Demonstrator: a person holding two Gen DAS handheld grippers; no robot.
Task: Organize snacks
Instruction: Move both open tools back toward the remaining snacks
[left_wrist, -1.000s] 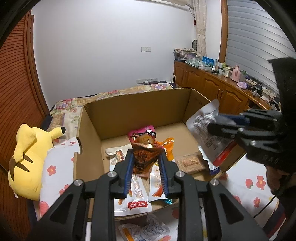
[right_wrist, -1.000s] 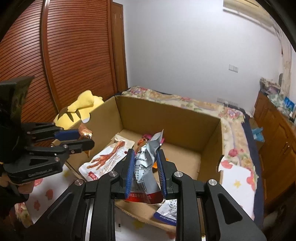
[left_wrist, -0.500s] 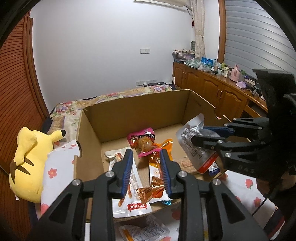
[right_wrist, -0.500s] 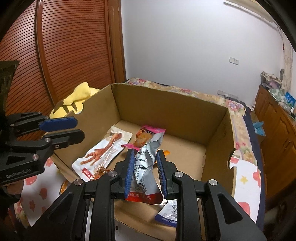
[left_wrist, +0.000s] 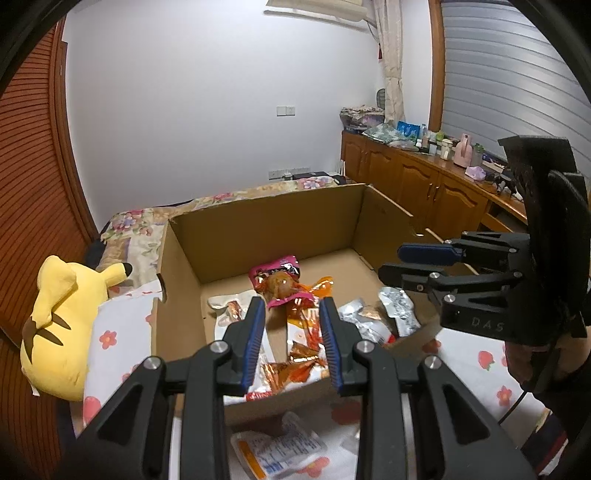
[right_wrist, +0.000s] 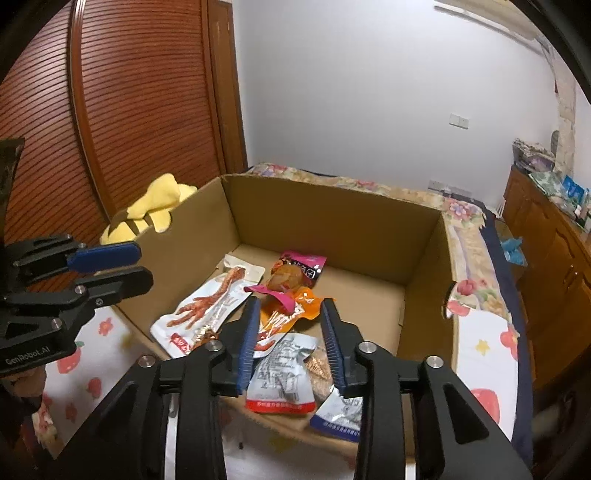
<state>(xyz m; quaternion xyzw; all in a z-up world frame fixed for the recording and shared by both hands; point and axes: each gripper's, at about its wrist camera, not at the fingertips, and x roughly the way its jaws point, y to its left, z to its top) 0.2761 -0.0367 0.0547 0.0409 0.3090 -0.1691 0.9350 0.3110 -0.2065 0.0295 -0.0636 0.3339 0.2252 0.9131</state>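
An open cardboard box (left_wrist: 266, 221) (right_wrist: 332, 218) on the bed holds several snack packets. Among them are a pink packet (left_wrist: 277, 273) (right_wrist: 299, 266), an orange packet (left_wrist: 306, 314) (right_wrist: 284, 314), a white chicken-foot packet (right_wrist: 207, 310) and a silver packet (right_wrist: 284, 373) (left_wrist: 397, 310). My left gripper (left_wrist: 291, 332) is open and empty above the box's near edge; it also shows in the right wrist view (right_wrist: 110, 266). My right gripper (right_wrist: 290, 339) is open and empty over the silver packet; it also shows in the left wrist view (left_wrist: 424, 262).
A yellow plush toy (left_wrist: 62, 314) (right_wrist: 147, 210) lies left of the box. One loose packet (left_wrist: 277, 446) lies on the flowered sheet (left_wrist: 472, 373) before the box. Wooden cabinets (left_wrist: 424, 192) stand at the right, a slatted wooden wardrobe (right_wrist: 140, 110) at the left.
Both grippers opened. The left let its brown-orange packet fall into the box's near side. The right dropped the silver packet into the box's right front corner.
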